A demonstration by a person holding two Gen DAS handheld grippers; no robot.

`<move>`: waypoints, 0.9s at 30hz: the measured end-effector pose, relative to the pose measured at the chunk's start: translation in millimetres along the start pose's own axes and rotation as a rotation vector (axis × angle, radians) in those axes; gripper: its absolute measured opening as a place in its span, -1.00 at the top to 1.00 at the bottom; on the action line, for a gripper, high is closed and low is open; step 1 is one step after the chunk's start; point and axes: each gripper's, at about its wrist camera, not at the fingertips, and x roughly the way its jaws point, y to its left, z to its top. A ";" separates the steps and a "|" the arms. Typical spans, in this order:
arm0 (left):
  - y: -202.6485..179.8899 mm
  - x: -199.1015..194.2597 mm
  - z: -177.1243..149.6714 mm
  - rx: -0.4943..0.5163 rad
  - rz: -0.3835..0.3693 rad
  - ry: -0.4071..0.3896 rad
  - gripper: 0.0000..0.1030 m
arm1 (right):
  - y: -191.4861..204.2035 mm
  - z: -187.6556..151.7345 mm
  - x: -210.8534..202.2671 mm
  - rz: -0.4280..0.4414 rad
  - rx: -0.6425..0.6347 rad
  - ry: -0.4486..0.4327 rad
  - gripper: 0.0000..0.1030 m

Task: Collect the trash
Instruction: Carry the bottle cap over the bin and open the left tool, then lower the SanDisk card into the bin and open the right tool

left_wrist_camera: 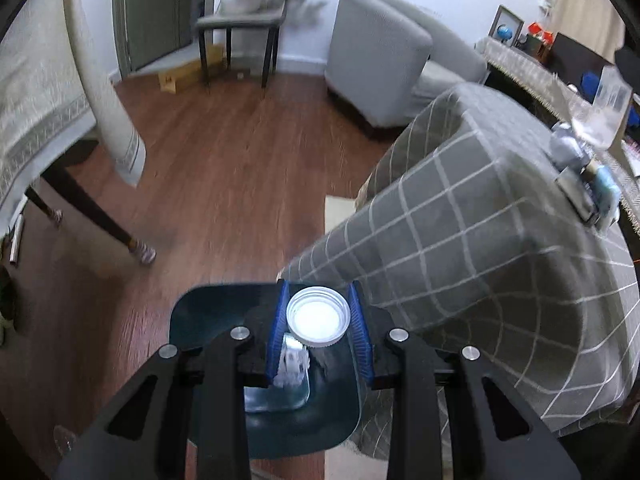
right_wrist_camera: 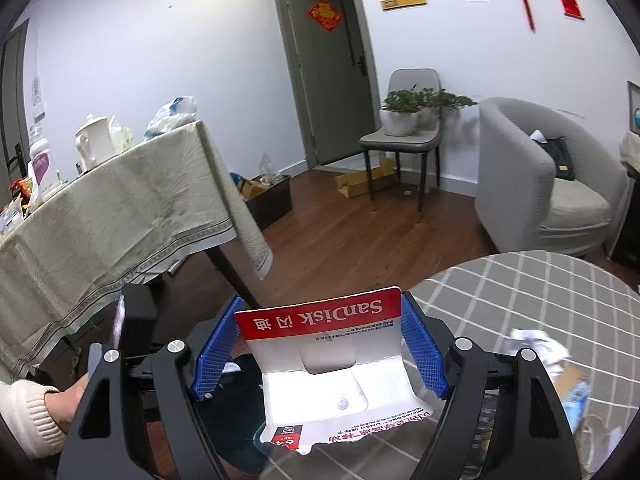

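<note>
My left gripper (left_wrist_camera: 319, 316) is shut on a white plastic bottle cap (left_wrist_camera: 319, 317), held between its blue pads over a dark bin (left_wrist_camera: 200, 312) on the floor. Crumpled clear and white trash (left_wrist_camera: 290, 376) lies inside the bin below the cap. My right gripper (right_wrist_camera: 320, 344) is shut on a torn red-and-white SanDisk card package (right_wrist_camera: 332, 364), held at the edge of the round table with the grey checked cloth (right_wrist_camera: 540, 296). The dark bin shows faintly below the package in the right wrist view (right_wrist_camera: 240, 432).
More paper and plastic scraps (right_wrist_camera: 536, 348) lie on the checked table. A table with a pale cloth (right_wrist_camera: 100, 232) stands at the left, a grey armchair (right_wrist_camera: 552, 184) and a chair with potted plants (right_wrist_camera: 404, 136) at the back. The floor is wood.
</note>
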 end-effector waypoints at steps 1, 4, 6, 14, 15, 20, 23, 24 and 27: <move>1.9 1.1 -0.8 0.004 0.003 0.006 0.37 | 3.4 0.2 3.4 0.005 -0.002 0.004 -0.54; 7.2 3.3 -4.5 0.000 -0.010 0.023 0.36 | 13.5 0.4 14.3 0.026 -0.012 0.022 -0.54; 10.9 5.8 -6.4 -0.004 -0.018 0.046 0.34 | 18.1 0.6 21.5 0.042 -0.012 0.036 -0.54; 28.5 -0.2 -11.9 -0.023 -0.031 0.046 -0.21 | 34.8 -0.3 50.7 0.062 -0.005 0.087 -0.54; 31.2 -3.0 -11.4 -0.029 -0.027 0.039 -0.22 | 37.1 -1.0 54.3 0.061 -0.006 0.094 -0.54; 44.1 -24.3 -8.6 -0.050 -0.001 -0.031 -0.33 | 47.5 -6.4 75.0 0.068 -0.008 0.142 -0.53; 51.6 -40.3 -5.8 -0.061 0.013 -0.086 -0.45 | 56.8 -11.1 89.3 0.077 -0.011 0.175 -0.53; 52.3 -43.9 -5.0 -0.062 0.017 -0.098 -0.45 | 60.0 -12.4 93.1 0.078 -0.016 0.184 -0.53; 57.2 -58.9 -3.2 -0.066 0.031 -0.145 -0.48 | 69.1 -18.0 108.1 0.085 -0.008 0.228 -0.53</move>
